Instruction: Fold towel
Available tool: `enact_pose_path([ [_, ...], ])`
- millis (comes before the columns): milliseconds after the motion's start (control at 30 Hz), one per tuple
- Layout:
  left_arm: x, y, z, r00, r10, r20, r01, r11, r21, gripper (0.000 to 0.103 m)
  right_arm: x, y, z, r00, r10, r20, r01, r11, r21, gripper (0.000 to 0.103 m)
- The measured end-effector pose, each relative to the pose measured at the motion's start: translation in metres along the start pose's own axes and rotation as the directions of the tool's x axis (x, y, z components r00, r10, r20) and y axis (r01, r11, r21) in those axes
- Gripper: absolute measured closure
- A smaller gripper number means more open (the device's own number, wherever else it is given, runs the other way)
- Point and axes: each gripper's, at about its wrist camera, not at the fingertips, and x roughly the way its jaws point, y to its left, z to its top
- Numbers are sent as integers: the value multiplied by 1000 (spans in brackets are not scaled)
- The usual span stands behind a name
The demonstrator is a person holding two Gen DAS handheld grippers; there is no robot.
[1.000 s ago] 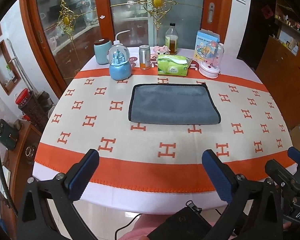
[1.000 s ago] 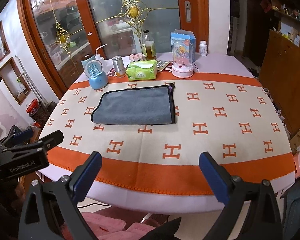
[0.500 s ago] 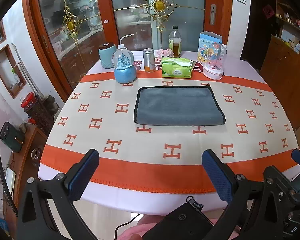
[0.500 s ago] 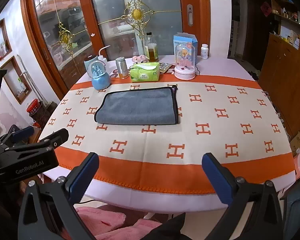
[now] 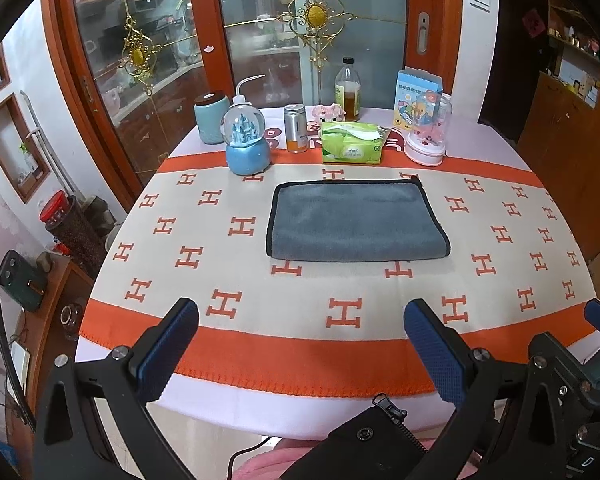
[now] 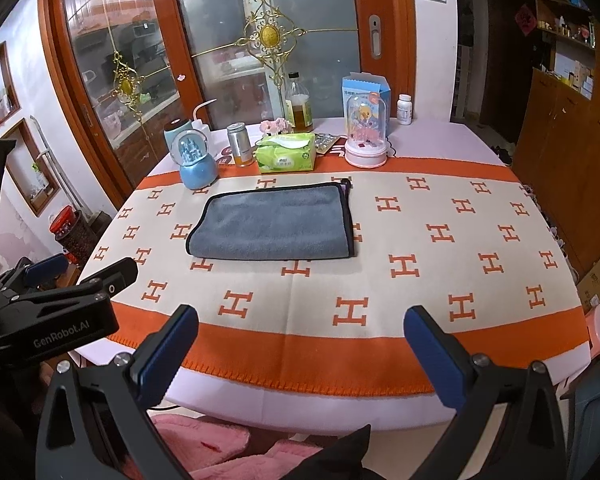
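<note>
Towel (image 5: 356, 222), grey with black edging, lying folded flat at centre of frame on orange-and-cream H-patterned tablecloth (image 5: 340, 312); left gripper (image 5: 300, 326) hanging at bottom of frame, jaws spread wide, holding nothing; right gripper (image 6: 300, 326) likewise gaping empty at bottom; snow globe (image 5: 247, 146), green tissue pack (image 5: 352, 148), oil bottle (image 5: 348, 90) standing along upper centre behind towel

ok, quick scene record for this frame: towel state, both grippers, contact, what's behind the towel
towel: grey towel, lying flat on the tablecloth, looks already folded once
left gripper: open, over the near table edge
right gripper: open, over the near table edge
contact: none, both clear of the towel
behind towel: snow globe, tissue pack, metal can
</note>
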Motion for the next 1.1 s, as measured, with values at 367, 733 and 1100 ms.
enact_pose_path([
  [367, 1, -2, 2, 1000, -3, 5, 3, 1000, 5, 1, 5, -1, 0, 1000, -1, -15, 1, 1000, 4, 0],
  [733, 3, -9, 1, 1000, -6, 1, 6, 1000, 15, 1, 9, -10, -2, 999, 0, -37, 1, 1000, 14, 0],
  [1100, 2, -15, 0, 1000, -15, 1, 15, 1000, 24, 1, 11, -16, -2, 999, -6, -46, 7, 1000, 26, 0],
])
